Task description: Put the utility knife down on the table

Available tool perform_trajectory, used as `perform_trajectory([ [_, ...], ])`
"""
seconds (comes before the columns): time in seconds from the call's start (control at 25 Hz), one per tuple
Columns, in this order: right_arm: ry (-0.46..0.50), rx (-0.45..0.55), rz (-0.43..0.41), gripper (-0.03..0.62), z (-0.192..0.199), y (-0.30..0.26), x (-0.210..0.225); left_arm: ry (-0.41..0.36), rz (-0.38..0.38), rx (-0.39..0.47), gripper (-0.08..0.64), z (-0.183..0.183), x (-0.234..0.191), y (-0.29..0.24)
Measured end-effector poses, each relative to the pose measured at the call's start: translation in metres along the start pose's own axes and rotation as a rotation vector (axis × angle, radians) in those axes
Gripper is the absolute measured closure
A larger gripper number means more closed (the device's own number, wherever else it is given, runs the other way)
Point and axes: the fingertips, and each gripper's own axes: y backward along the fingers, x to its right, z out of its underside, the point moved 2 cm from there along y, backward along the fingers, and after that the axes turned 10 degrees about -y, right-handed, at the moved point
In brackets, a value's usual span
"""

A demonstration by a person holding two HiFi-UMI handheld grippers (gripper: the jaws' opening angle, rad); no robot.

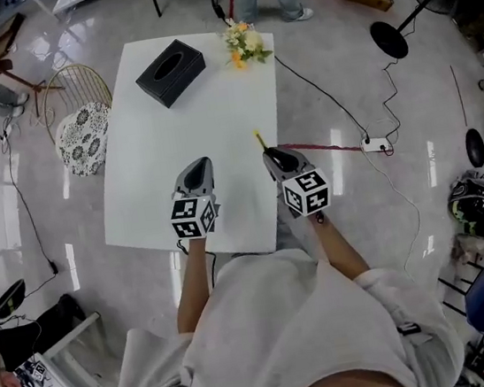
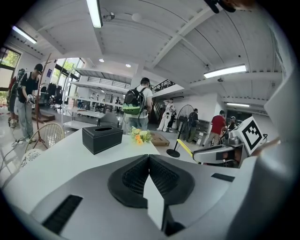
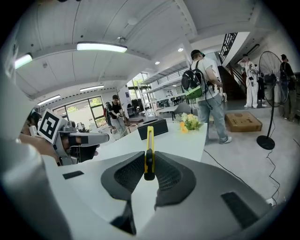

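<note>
Key relation: the utility knife (image 3: 149, 145) sits between the jaws of the right gripper (image 3: 149, 161) and sticks out ahead of them, so the table (image 1: 174, 153) lies below and just in front of it.
Long axis: runs along the gripper's own pointing line, away from the person and sloping down towards the tabletop.
Where the knife is: in the air, over the table's right edge near the person's end, not resting on the surface as far as I can tell.
Right gripper: clamped on the knife's rear end, one pad on each flat side.
Left gripper (image 2: 149, 159): jaws together, nothing between them, hovering beside the right one over the table's near part.
Nearer hand: the right; the left has no part in the hold.
Knife's look: slim yellow body with a black slider near the pads, held on its narrow edge.
Likely need: lower until the knife rests on the table, then part the jaws.
</note>
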Motion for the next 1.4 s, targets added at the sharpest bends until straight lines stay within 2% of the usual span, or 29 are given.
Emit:
perform_trajectory([
  [0.36,-0.035,-0.092,-0.038,0.512,0.020,-0.020,0.011,0.038,-0.046,-0.061,0.540,0.019,-0.008,-0.003],
  [0.92,-0.086,-0.202,-0.046,0.512,0.064,-0.031,0.021,0.099,-0.051,-0.131,0.540,0.055,-0.002,-0.013],
  [1.4,-0.015,-0.287,-0.051,0.512,0.076,-0.047,0.035,0.124,-0.065,-0.158,0.540,0.067,0.002,-0.014],
])
